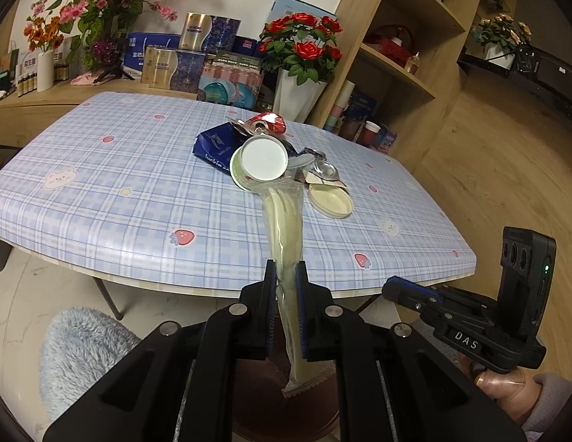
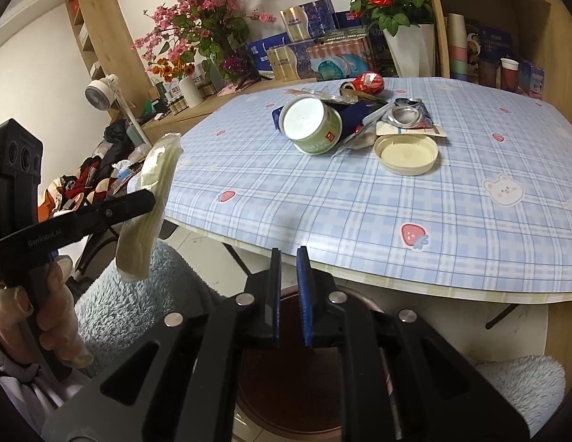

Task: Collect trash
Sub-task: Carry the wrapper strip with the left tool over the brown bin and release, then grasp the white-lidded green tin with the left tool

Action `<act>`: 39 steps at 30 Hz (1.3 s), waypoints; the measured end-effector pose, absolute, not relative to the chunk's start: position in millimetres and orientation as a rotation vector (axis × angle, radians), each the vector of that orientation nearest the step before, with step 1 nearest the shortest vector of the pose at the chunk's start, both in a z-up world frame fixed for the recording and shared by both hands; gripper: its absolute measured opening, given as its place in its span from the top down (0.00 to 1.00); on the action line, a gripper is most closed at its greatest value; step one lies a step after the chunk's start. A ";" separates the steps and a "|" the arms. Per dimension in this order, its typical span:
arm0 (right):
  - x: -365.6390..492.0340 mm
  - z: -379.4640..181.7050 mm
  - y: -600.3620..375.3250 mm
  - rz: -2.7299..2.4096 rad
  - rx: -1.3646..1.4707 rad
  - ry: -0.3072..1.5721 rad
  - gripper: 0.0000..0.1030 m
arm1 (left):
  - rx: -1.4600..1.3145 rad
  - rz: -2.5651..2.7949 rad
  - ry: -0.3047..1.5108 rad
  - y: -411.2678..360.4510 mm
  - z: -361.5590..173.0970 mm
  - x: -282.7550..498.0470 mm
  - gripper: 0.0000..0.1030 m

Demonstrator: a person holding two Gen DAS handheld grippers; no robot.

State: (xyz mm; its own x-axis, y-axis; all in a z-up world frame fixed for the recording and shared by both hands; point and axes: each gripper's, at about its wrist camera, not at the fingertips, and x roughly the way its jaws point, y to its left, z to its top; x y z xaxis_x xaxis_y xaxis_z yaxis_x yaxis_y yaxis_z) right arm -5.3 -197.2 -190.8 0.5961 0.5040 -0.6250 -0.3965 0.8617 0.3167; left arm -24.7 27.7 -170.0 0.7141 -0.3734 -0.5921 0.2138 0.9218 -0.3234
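While the left gripper (image 1: 286,272) pinches a long pale-yellow wrapper (image 1: 286,228) between its 2 fingers, off the table (image 1: 101,184) edge above a brown bin (image 2: 289,368), the green tub (image 2: 311,125), cream lid (image 2: 405,154) and crushed cans lie heaped on the cloth. The right gripper (image 2: 289,258) holds nothing, jaws slightly apart.

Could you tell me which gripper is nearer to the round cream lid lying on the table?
Neither plainly; probably the right. The right gripper, empty, hovers off the table edge facing the cream lid. The left gripper, clamping a wrapper, sits beside it, further left.
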 end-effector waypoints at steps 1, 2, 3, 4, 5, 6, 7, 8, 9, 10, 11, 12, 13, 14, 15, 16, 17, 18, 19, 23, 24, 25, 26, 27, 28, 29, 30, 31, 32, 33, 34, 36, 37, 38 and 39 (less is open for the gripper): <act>-6.1 -189.7 -199.3 0.515 0.154 0.759 0.74 | -0.238 -0.331 0.706 26.7 -171.0 -24.6 0.90; -7.3 -187.7 -203.1 0.494 0.158 0.734 0.66 | -0.237 -0.335 0.708 25.5 -172.1 -24.2 0.90; -7.6 -186.9 -205.6 0.477 0.156 0.720 0.59 | -0.236 -0.340 0.711 23.7 -173.8 -23.9 0.90; -8.1 -185.1 -208.9 0.441 0.147 0.698 0.54 | -0.234 -0.343 0.712 22.5 -174.9 -23.8 0.90; -8.1 -183.6 -212.0 0.414 0.139 0.681 0.44 | -0.233 -0.346 0.713 20.9 -175.7 -23.4 0.90; -9.0 -182.3 -215.1 0.372 0.130 0.659 0.33 | -0.229 -0.349 0.716 19.4 -176.5 -22.5 0.90; -9.2 -181.4 -218.2 0.335 0.124 0.642 0.27 | -0.225 -0.350 0.718 18.2 -177.4 -22.1 0.90; -10.7 -179.3 -223.9 0.271 0.122 0.608 0.13 | -0.222 -0.351 0.719 16.8 -178.2 -21.5 0.90; -12.1 -177.8 -228.4 0.234 0.128 0.582 0.08 | -0.216 -0.355 0.723 15.0 -179.7 -20.6 0.90; -12.2 -177.9 -232.0 0.215 0.134 0.572 0.08 | -0.213 -0.357 0.727 14.0 -180.5 -20.1 0.90; -11.0 -177.5 -235.9 0.190 0.141 0.565 0.05 | -0.207 -0.360 0.734 11.9 -182.6 -19.3 0.90; -9.6 -177.8 -238.8 0.169 0.144 0.561 0.05 | -0.202 -0.363 0.739 10.6 -184.4 -19.1 0.90; -8.4 -178.5 -241.0 0.153 0.146 0.560 0.05 | -0.196 -0.366 0.746 8.8 -186.7 -18.8 0.90; -7.0 -179.9 -242.7 0.147 0.149 0.563 0.05 | -0.190 -0.368 0.752 6.7 -188.4 -18.1 0.90; -6.2 -181.4 -243.9 0.146 0.150 0.568 0.05 | -0.180 -0.373 0.759 3.6 -190.5 -17.3 0.90; -4.4 -182.8 -244.4 0.143 0.147 0.573 0.05 | -0.171 -0.378 0.764 0.8 -192.4 -16.9 0.90; -3.0 -183.0 -244.5 0.141 0.143 0.575 0.05 | -0.157 -0.385 0.771 -3.0 -194.8 -16.1 0.90; -2.2 -183.8 -244.7 0.135 0.140 0.576 0.05 | -0.148 -0.387 0.777 -5.1 -197.2 -16.3 0.90; -1.8 -184.5 -244.6 0.131 0.138 0.577 0.05 | -0.137 -0.389 0.787 -8.2 -200.1 -15.7 0.89; 0.0 -189.5 -246.6 0.134 0.150 0.594 0.05 | -0.129 -0.415 0.816 -14.0 -208.4 -14.6 0.84; -0.5 -190.5 -246.7 0.133 0.153 0.597 0.05 | -0.128 -0.418 0.814 -14.4 -208.5 -14.9 0.78; 0.1 -191.6 -247.1 0.131 0.154 0.600 0.05 | -0.127 -0.420 0.811 -14.6 -208.5 -15.0 0.70; -0.4 -192.3 -247.2 0.131 0.154 0.602 0.05 | -0.128 -0.421 0.809 -14.7 -207.9 -15.2 0.66; -0.2 -193.2 -247.1 0.133 0.157 0.604 0.05 | -0.131 -0.418 0.806 -14.2 -208.2 -15.7 0.57; 0.4 -194.1 -247.1 0.135 0.159 0.607 0.05 | -0.132 -0.411 0.803 -13.9 -208.5 -16.4 0.49; 0.7 -194.5 -247.0 0.135 0.158 0.608 0.05 | -0.134 -0.404 0.801 -13.2 -208.7 -16.5 0.46; 1.0 -195.2 -246.6 0.132 0.155 0.609 0.05 | -0.141 -0.393 0.798 -11.4 -209.2 -16.2 0.40; 1.4 -196.3 -246.1 0.130 0.152 0.611 0.05 | -0.147 -0.386 0.796 -10.6 -208.9 -15.8 0.33; 1.3 -196.8 -245.7 0.130 0.150 0.613 0.05 | -0.153 -0.378 0.794 -9.4 -208.7 -15.4 0.30; 1.8 -197.8 -245.3 0.130 0.147 0.618 0.05 | -0.159 -0.367 0.788 -7.8 -208.6 -15.6 0.26; 2.6 -199.2 -244.6 0.132 0.146 0.624 0.05 | -0.160 -0.359 0.785 -7.4 -208.6 -16.0 0.23; 3.2 -200.2 -245.3 0.138 0.150 0.627 0.05 | -0.159 -0.336 0.785 -6.2 -209.0 -15.3 0.18; 3.3 -200.8 -245.5 0.144 0.156 0.625 0.05 | -0.165 -0.331 0.785 -5.0 -209.4 -14.9 0.16; 3.5 -201.1 -246.1 0.150 0.161 0.624 0.05 | -0.170 -0.329 0.783 -4.0 -209.1 -14.5 0.15; 3.9 -201.0 -246.3 0.154 0.163 0.623 0.05 | -0.179 -0.320 0.778 -2.1 -208.7 -13.7 0.14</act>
State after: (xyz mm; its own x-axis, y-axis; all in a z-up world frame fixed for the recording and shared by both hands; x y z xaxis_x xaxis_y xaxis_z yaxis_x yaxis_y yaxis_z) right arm 3.9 -246.3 -201.0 0.8014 0.1924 -0.5664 -0.0944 0.9757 0.1979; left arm -13.7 -2.1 -208.7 0.6674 -0.3473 -0.6588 0.2163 0.9369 -0.2747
